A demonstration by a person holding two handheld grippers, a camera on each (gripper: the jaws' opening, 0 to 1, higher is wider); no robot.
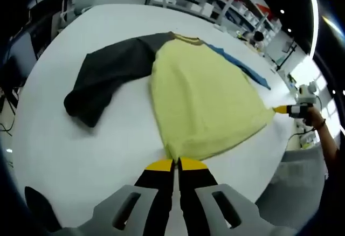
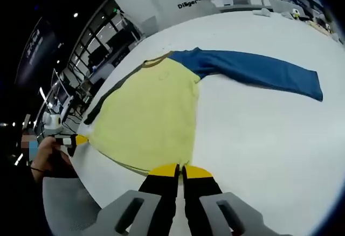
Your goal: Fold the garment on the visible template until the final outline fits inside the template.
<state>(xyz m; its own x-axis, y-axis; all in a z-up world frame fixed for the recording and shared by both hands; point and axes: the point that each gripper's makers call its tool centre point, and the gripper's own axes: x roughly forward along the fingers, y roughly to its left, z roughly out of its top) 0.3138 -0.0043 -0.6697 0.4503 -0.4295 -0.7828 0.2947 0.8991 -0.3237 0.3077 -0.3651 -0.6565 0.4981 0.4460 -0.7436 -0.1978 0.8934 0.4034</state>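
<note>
The yellow long-sleeved shirt with one charcoal sleeve and one blue sleeve [image 1: 202, 98] lies flat mid-tabletop on the round white table [image 1: 64, 150], hem toward the near edge. Left gripper [image 1: 176, 164] has its jaws pinched on one hem corner, and right gripper [image 2: 180, 169] is clamped on the other corner.

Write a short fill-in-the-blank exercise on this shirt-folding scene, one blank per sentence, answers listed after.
1. The body of the shirt is ____ in colour.
2. The sleeve spread out in the right gripper view is ____.
3. The other sleeve is dark ____.
4. The left gripper and the right gripper both have their jaws closed at the shirt's ____ edge.

Answers: yellow; blue; grey; bottom
</note>
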